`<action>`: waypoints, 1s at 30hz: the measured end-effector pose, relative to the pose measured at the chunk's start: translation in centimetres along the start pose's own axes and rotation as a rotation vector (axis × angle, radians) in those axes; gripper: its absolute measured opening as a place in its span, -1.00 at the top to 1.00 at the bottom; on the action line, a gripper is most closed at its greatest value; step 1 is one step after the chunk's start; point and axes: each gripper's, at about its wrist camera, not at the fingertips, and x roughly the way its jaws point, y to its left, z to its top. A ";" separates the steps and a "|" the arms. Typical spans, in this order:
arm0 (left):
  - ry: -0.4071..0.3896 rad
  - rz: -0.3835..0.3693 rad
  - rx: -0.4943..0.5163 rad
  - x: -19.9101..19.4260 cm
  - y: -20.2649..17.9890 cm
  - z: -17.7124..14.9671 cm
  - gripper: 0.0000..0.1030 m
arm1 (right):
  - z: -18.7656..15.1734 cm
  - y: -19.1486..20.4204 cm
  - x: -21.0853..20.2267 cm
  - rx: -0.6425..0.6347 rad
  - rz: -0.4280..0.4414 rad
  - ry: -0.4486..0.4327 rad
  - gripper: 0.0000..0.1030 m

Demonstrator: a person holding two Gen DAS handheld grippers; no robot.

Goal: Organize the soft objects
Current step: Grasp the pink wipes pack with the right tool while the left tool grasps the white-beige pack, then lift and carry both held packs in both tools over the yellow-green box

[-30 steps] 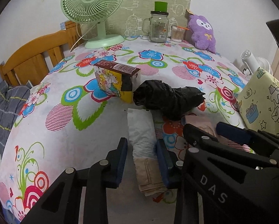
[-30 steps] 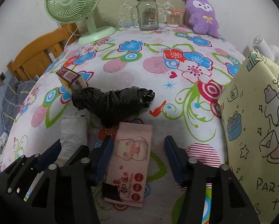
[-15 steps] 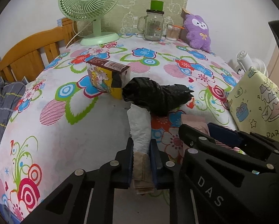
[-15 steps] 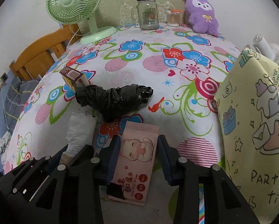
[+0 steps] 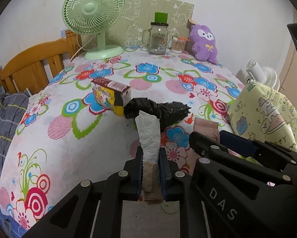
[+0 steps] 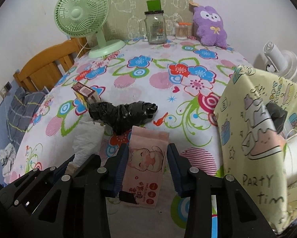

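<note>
**Two tools clamped on soft packs beside the black bag**

Left tool (image 5: 150,170): closed tight on a white-and-tan soft pack (image 5: 149,138), blue pads pressing both sides, white end sticking out past the fingertips toward the black bag (image 5: 158,112). Pack's tip overlapping the near edge of the black bag in the left wrist view; whether touching it, cannot tell.

Right tool (image 6: 146,165): clamped on a pink tissue pack (image 6: 146,158) printed with a cartoon cat, pads against both long edges. Top of the pack pointing at the black bag (image 6: 124,115), just in front of it; bottom end with red round marks hanging toward the camera. Whether lifted off the cloth, hard to say.

Landmark, the black bag: crumpled, lying across the middle of the flowered table (image 6: 188,63). Just left of it, touching or nearly so, a small yellow-and-brown printed box (image 5: 110,97). Right of it, at the table's edge, a pale yellow gift bag (image 6: 253,138) with cartoon drawings, upright, with something dark and something white inside. Left tool's white pack also visible in the right wrist view, left of the pink one, in front of the black bag.

Far behind the black bag, along the wall: a green desk fan (image 5: 93,19) at the left, a glass jar mug (image 5: 157,37) with a green-topped lid in the middle, a small cup of cotton swabs (image 5: 178,44) next to it, a purple plush toy (image 5: 204,41) at the right. Beyond the table's left side, a wooden headboard (image 5: 29,63); beyond the right, a white fan (image 6: 281,61).
</note>
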 end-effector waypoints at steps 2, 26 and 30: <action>-0.013 0.000 0.001 -0.4 -0.2 0.2 0.77 | 0.1 0.0 -0.6 -0.001 -0.001 -0.014 0.16; -0.155 0.010 0.023 -5.9 -2.6 2.6 0.77 | 2.0 -1.0 -7.2 0.007 0.008 -0.174 0.16; -0.177 0.009 0.030 -6.8 -3.0 3.1 0.77 | 2.4 -1.1 -8.4 0.010 0.010 -0.199 0.16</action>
